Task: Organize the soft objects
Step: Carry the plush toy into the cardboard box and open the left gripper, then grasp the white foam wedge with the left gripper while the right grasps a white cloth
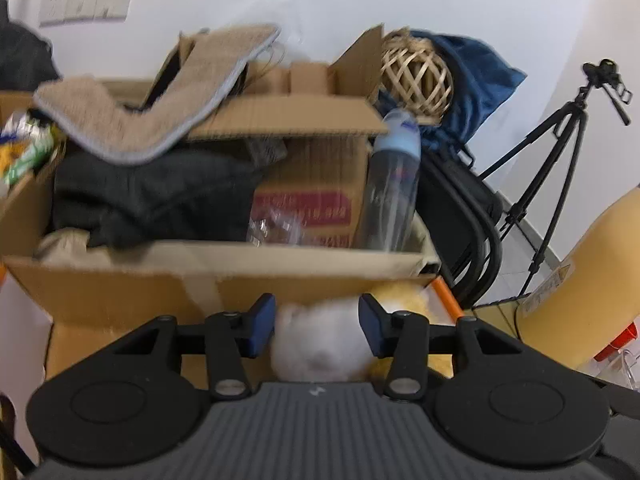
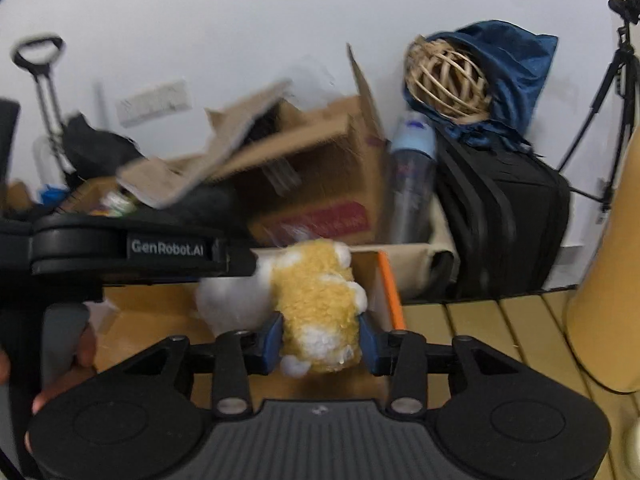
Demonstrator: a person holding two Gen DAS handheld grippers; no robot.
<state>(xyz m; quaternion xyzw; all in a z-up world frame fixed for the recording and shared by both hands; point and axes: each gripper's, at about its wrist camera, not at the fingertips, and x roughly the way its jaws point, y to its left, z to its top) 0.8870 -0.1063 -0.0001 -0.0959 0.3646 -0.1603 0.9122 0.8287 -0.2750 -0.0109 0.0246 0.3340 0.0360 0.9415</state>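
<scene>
While both pictures are blurred, the main things read clearly; the right tongs (image 2: pixel 320 340) pinch a yellow-and-white plush toy (image 2: pixel 320 308), its blue pads pressed into the toy's sides, and the toy rises up and away from them. In the left wrist view the left tongs (image 1: pixel 318 330) have their blue pads touching either side of a white fluffy plush (image 1: pixel 320 344), so they appear to pinch it, though blur hides how firmly; the yellow toy shows just right of it and a little farther off. From the right wrist view the white plush sits touching the yellow toy's left side, partly under the black body of the left gripper, which is held by a hand (image 2: pixel 60 372) at the left edge. Both toys are at the near side of an open cardboard box (image 1: pixel 120 280); far inside it lie dark cloth (image 1: pixel 152 196), a tan mat (image 1: pixel 160 100) draped over a smaller carton (image 1: pixel 320 184), and an upright clear bottle (image 1: pixel 394 184). Far right stand a wicker ball (image 2: pixel 448 80) in blue fabric and a tripod (image 1: pixel 560 160); a wooden slatted bench (image 2: pixel 480 332) shows near right.
</scene>
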